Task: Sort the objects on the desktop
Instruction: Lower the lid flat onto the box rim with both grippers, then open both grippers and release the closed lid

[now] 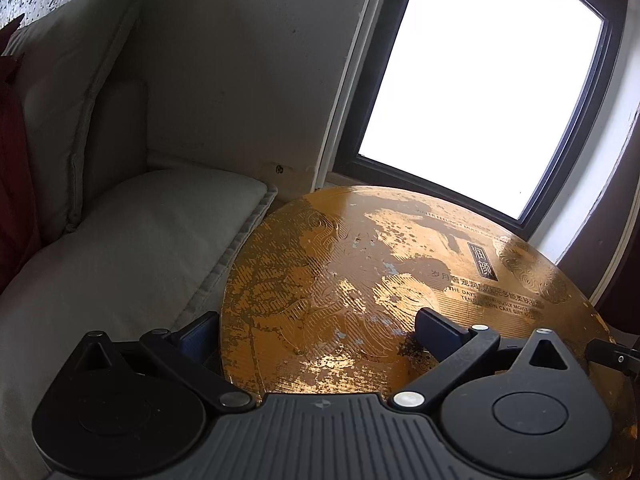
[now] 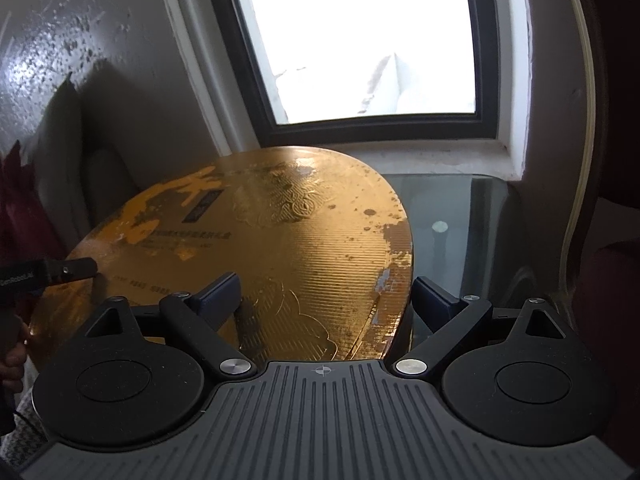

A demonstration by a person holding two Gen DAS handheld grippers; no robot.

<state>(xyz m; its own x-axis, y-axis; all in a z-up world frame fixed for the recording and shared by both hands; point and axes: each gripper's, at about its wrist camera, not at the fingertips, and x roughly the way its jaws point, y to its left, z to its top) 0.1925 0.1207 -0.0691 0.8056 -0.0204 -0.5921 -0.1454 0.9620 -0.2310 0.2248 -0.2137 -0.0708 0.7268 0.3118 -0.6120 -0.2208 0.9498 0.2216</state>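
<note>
The left claw (image 1: 316,334) is held low and level, its jaws spread wide and straddling the left edge of a round gold lid (image 1: 384,280): one blue finger (image 1: 198,334) is seen off the rim, over the cushion, the other (image 1: 438,330) over the gold face. Whether either pad touches the lid cannot be told.

The right claw (image 2: 326,300) is likewise spread wide across the lid's right edge, with one finger (image 2: 218,294) above the lid (image 2: 288,240) and the other (image 2: 434,300) beyond the rim, over the glass bench (image 2: 460,216). Nothing is clamped in it.

The lid is a large disc, finely ribbed and embossed with scroll patterns, printed with dark lettering and a small black label; its gold coating is worn and flaked in patches. It lies between a pale fabric cushion (image 1: 132,240) and the bench, below a dark-framed window (image 2: 360,40). The wall (image 1: 240,60) is rough and speckled.

A hand (image 2: 14,356) is partly seen at the left edge of the right view.
</note>
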